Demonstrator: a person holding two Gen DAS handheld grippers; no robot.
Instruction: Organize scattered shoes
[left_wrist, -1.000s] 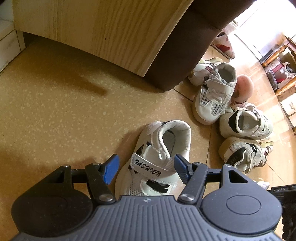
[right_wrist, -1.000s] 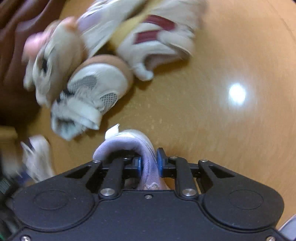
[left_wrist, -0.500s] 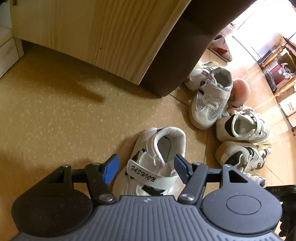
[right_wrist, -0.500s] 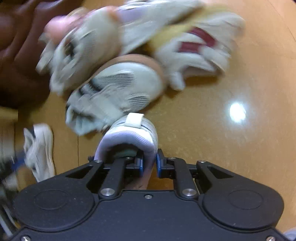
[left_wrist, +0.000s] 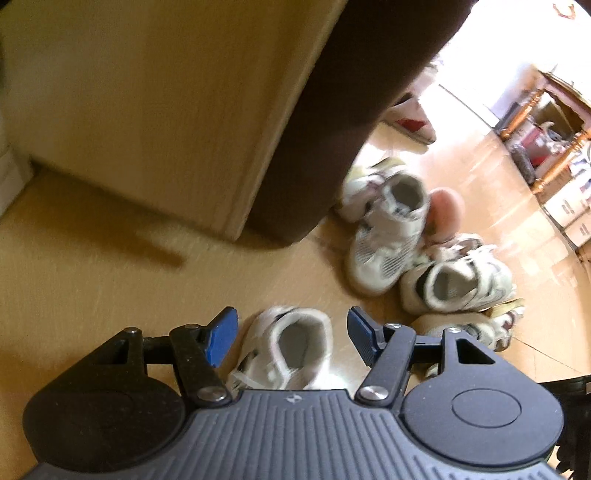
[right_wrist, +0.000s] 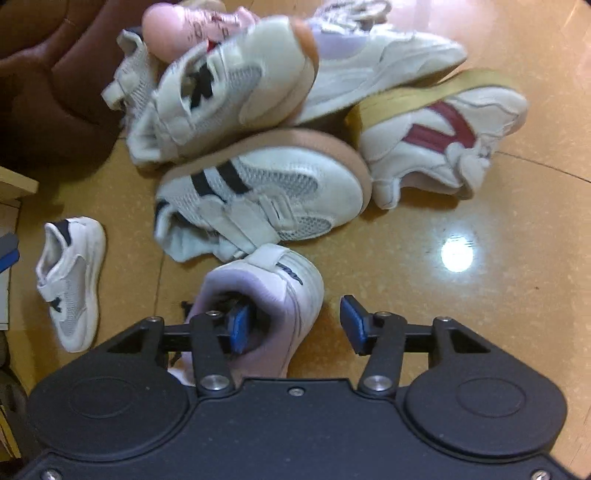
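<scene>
our right tool (right_wrist: 293, 325) has just spread off the soft, light lavender-collared shoe (right_wrist: 266, 291); left tool (left_wrist: 288, 334) apart; we'd pinch its padded heel collar.

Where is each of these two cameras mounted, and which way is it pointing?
Left wrist: sits on the left gripper, looking down past its blue fingers at a white strap shoe beside a wooden cabinet.
Right wrist: sits on the right gripper, looking steeply down; its fingers have just been opening around a lavender-collared shoe near the shoe pile.
Shared: the pile, its pink shoe, and the tan floor. No hand shows.
</scene>
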